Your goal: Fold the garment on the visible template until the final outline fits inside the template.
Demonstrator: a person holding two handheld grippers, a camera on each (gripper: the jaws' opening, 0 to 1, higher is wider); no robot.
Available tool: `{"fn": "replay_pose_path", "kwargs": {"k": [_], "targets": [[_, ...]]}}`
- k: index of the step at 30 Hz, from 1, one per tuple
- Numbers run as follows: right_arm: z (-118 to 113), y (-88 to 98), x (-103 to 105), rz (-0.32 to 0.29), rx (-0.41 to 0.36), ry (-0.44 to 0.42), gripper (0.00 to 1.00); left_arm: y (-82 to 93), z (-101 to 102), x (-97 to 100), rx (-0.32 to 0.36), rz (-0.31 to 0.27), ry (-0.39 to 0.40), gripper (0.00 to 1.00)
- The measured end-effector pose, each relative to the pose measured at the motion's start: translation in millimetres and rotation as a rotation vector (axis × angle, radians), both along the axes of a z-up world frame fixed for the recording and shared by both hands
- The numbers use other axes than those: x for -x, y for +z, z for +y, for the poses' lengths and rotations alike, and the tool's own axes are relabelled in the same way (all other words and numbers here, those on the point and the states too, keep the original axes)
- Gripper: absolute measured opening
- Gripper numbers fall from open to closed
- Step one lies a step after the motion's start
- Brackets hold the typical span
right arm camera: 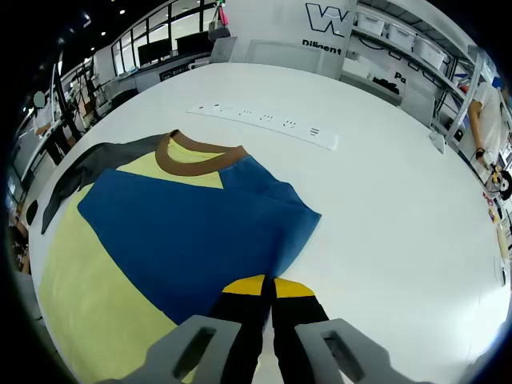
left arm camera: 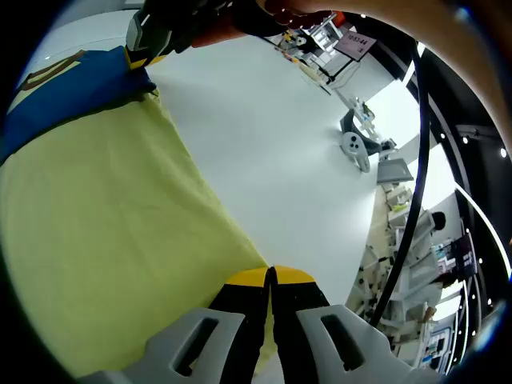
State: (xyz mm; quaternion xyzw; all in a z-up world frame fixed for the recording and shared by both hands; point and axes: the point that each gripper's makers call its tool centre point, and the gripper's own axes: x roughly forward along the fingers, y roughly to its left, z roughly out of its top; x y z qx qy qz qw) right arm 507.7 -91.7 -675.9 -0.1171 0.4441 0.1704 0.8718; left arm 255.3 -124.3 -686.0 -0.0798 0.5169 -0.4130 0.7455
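Jaws of the right gripper [right arm camera: 269, 286] pressed together on the edge of a blue fold of the garment [right arm camera: 192, 232]. Garment spread on a white table [right arm camera: 384, 208], yellow-green body, brown collar [right arm camera: 196, 156] at the far end, dark grey sleeve [right arm camera: 88, 168] out to the left. Beyond the collar, a white power strip [right arm camera: 264, 122], well apart from the cloth.
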Motion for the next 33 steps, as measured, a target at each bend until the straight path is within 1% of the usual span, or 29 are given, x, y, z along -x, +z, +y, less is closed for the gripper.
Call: {"fn": "replay_pose_path", "kwargs": {"k": [3,6,8,10,14,16,17,18,20,21,22,23,24,25,26,27,28,29,30,31,33], "targets": [[-2.6,-0.4,-0.7,-0.006,0.024,0.014,0.0,-0.1,-4.4,-0.2,-0.001,-0.012,-0.004,0.05],[-3.1,-0.6,-0.5,-0.006,0.028,0.017,0.0,-0.6,-5.2,-0.5,-0.001,-0.012,-0.004,0.05],[-7.2,-2.9,-1.8,0.001,0.01,-0.012,0.0,-0.6,-7.5,-1.1,-0.002,-0.019,-0.015,0.05],[-7.6,-4.0,-2.0,0.003,0.008,-0.016,0.0,-0.6,-7.9,-1.1,-0.004,-0.021,-0.019,0.05],[-7.3,-5.5,-1.5,0.0,0.016,-0.012,0.0,0.0,-8.7,-1.8,-0.002,-0.045,-0.034,0.05],[-7.4,-4.5,-3.4,-0.006,-0.01,-0.041,0.0,0.7,-8.2,-2.2,0.0,-0.051,-0.031,0.05],[-7.4,-1.7,-5.7,-0.025,-0.025,-0.042,0.04,3.2,-7.3,-4.9,-0.004,-0.112,-0.068,0.07],[-8.4,-0.2,-6.4,-0.027,-0.027,-0.05,0.1,5.1,-5.3,-4.2,-0.013,-0.122,-0.074,0.09],[-5.7,7.4,-9.8,-0.053,-0.063,-0.062,0.19,13.7,-5.2,-5.3,0.012,-0.128,-0.063,0.17],[-2.9,12.2,-9.5,-0.057,-0.088,-0.065,0.21,16.9,-3.9,-7.3,0.026,-0.127,-0.06,0.21],[-2.8,13.5,-9.2,-0.056,-0.089,-0.062,0.23,17.9,-3.3,-8.4,0.032,-0.126,-0.054,0.26],[-1.9,18.5,-11.0,-0.071,-0.096,-0.063,0.25,20.7,-1.4,-11.9,0.045,-0.125,-0.032,0.32],[-0.9,22.7,-12.0,-0.084,-0.099,-0.056,0.27,22.5,1.1,-14.1,0.048,-0.13,-0.034,0.35],[-0.8,23.9,-12.2,-0.087,-0.1,-0.058,0.29,23.6,1.5,-14.7,0.051,-0.133,-0.034,0.39],[1.9,30.6,-14.1,-0.112,-0.128,-0.08,0.33,29.1,4.0,-16.7,0.06,-0.139,-0.028,0.4],[4.5,32.5,-12.4,-0.112,-0.139,-0.08,0.36,33.3,3.4,-17.4,0.075,-0.145,-0.029,0.44],[7.1,32.9,-11.0,-0.101,-0.149,-0.079,0.42,37.2,3.3,-19.8,0.086,-0.158,-0.022,0.51],[10.7,33.4,-7.5,-0.085,-0.16,-0.089,0.46,40.9,5.0,-21.8,0.085,-0.173,-0.018,0.54],[12.4,35.0,-6.9,-0.09,-0.163,-0.087,0.5,43.0,5.5,-23.5,0.087,-0.191,-0.022,0.56],[15.6,36.5,-5.2,-0.09,-0.167,-0.079,0.53,44.1,6.5,-23.5,0.084,-0.194,-0.025,0.58],[21.6,39.9,-0.7,-0.088,-0.179,-0.068,0.56,45.9,9.5,-24.3,0.082,-0.199,-0.027,0.62]]}}
